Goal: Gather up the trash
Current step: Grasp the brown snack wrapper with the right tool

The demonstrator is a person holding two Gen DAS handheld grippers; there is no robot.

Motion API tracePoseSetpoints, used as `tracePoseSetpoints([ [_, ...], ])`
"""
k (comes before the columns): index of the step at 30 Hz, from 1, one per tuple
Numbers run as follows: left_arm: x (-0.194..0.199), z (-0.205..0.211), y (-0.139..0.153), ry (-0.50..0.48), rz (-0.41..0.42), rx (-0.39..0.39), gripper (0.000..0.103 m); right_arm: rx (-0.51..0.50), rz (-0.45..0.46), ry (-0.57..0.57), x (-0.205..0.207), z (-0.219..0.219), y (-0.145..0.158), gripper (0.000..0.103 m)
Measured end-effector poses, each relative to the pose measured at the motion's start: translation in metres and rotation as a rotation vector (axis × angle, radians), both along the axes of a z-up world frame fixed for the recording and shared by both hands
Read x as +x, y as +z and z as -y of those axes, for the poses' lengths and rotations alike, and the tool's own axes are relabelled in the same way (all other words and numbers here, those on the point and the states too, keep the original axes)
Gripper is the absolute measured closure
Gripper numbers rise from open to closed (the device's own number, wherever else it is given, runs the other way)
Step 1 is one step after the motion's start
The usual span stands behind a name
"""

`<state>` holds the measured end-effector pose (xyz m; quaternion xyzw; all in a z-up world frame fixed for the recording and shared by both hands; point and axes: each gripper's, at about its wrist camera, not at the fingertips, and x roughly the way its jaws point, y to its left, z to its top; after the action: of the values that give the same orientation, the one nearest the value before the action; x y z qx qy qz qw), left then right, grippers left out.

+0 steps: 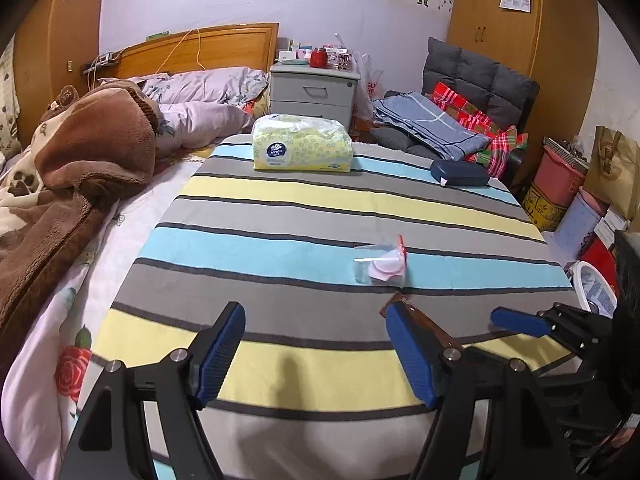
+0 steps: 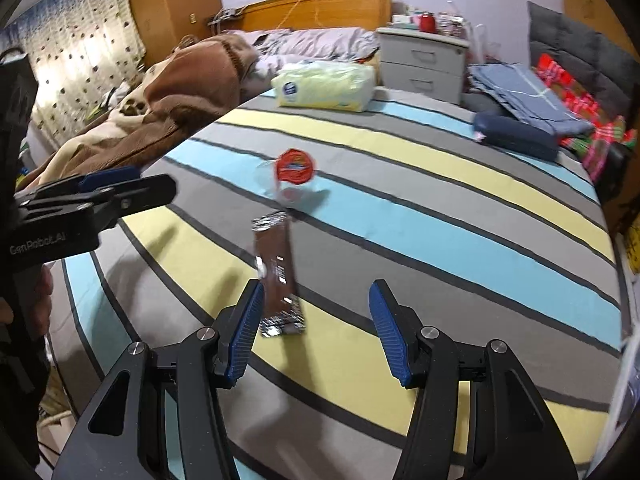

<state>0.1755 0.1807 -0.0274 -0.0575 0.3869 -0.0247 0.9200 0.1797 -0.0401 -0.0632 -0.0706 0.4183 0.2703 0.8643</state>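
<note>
A brown snack wrapper lies flat on the striped bedspread, just ahead of my right gripper, which is open and empty above it. A clear plastic cup with a red peeled lid lies on its side beyond the wrapper. In the left wrist view the cup lies ahead and to the right of my left gripper, which is open and empty. The wrapper is partly hidden behind its right finger. The right gripper's blue fingertip shows at the right.
A yellow tissue pack and a dark blue case lie at the far end of the bedspread. A brown blanket is heaped at the left. A grey nightstand stands behind. A white bin and buckets stand right of the bed.
</note>
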Motion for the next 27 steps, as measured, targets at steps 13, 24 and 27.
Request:
tracePoseSetpoints([
  [13,0.044,0.009,-0.013,-0.133,-0.045,-0.030,0.029,-0.037,-0.028,-0.012,0.012,-0.008,-0.008,0.078],
  [24,0.083,0.039,-0.023,-0.280,-0.085,0.065,0.028,-0.052,-0.040,-0.101,0.023,0.015,-0.009,0.081],
  [27,0.091,0.047,-0.027,-0.321,-0.097,0.083,0.028,-0.049,-0.047,-0.138,0.025,0.027,-0.008,0.081],
])
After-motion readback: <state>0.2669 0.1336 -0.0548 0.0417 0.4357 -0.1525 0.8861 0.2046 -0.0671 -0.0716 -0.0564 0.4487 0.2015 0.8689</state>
